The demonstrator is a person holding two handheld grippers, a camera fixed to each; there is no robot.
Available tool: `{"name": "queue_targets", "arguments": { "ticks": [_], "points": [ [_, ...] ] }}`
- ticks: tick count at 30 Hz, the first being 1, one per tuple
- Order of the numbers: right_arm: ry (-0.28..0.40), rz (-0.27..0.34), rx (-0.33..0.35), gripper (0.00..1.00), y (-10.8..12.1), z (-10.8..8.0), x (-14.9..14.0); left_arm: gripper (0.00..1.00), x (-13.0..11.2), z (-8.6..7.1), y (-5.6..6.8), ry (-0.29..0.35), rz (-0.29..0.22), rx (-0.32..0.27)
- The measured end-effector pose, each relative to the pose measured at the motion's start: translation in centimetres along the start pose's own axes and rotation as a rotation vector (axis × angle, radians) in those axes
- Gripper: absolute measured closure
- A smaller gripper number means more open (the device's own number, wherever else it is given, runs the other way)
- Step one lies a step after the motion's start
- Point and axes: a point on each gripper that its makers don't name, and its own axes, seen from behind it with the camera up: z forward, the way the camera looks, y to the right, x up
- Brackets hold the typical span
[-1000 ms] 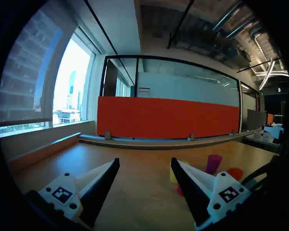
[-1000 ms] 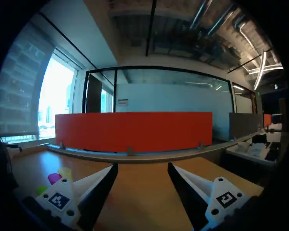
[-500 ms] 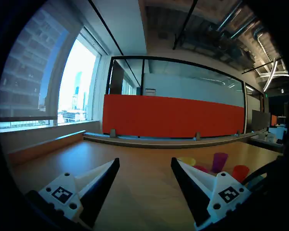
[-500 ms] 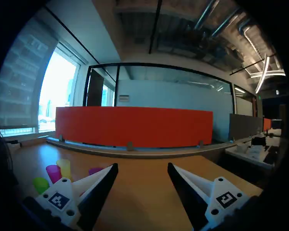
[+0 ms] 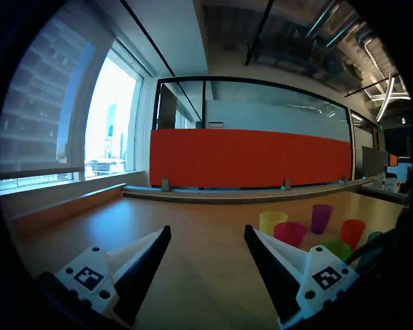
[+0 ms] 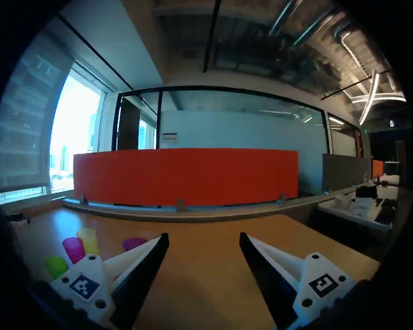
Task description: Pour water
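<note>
1. Window (image 5: pixel 110 132): I log it as the largest item, tall and bright, on the left side of the left gripper view.

2. Orange partition (image 5: pixel 250 157): a long panel standing along the far edge of the worktop, under a glass wall.

3. Worktop (image 5: pixel 206 220): a wooden surface running out ahead of both tools, bare in front of each pair of fingers.

4. Left hand-held gripper (image 5: pixel 206 227): I read it as released. The fingers are spread wide, with nothing between them, above the worktop.

5. Right hand-held gripper (image 6: pixel 202 235): also released, fingers apart and empty, above the worktop.

6. Cup cluster (image 5: pixel 316 223): six plastic cups stand upright on the worktop.
   - From the left hand-held gripper they lie ahead and to the right, just past the right fingertip and outside the gap.
   - They are a yellow cup (image 5: pixel 272 221), a pink cup (image 5: pixel 290 232), a purple cup (image 5: pixel 322 214), an orange cup (image 5: pixel 352 232), a green cup (image 5: pixel 336 248) and a teal cup (image 5: pixel 373 236), the last partly hidden.
   - In the right gripper view the cluster (image 6: pixel 74 248) sits low on the left, beside and partly behind the left finger.

7. Water: I cannot tell whether any cup holds some.
</note>
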Motion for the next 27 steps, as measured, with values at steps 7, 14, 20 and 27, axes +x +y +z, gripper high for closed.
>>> {"name": "queue_targets", "arguments": {
  "ticks": [7, 14, 20, 27],
  "points": [
    [-0.002, -0.001, -0.003, 0.01, 0.19, 0.06, -0.06, 0.01, -0.22, 0.17, 0.01, 0.006, 0.004, -0.002],
    [-0.008, -0.009, -0.006, 0.01, 0.31, 0.12, 0.16, 0.01, -0.5, 0.28, -0.16, 0.006, 0.019, 0.0],
    [-0.01, -0.004, -0.005, 0.01, 0.17, 0.2, -0.02, 0.01, -0.59, 0.3, -0.1, 0.006, 0.022, -0.004],
    [-0.009, -0.011, -0.002, 0.01, -0.18, 0.1, 0.06, 0.01, -0.67, 0.28, -0.08, 0.007, 0.025, -0.002]
  ]
}}
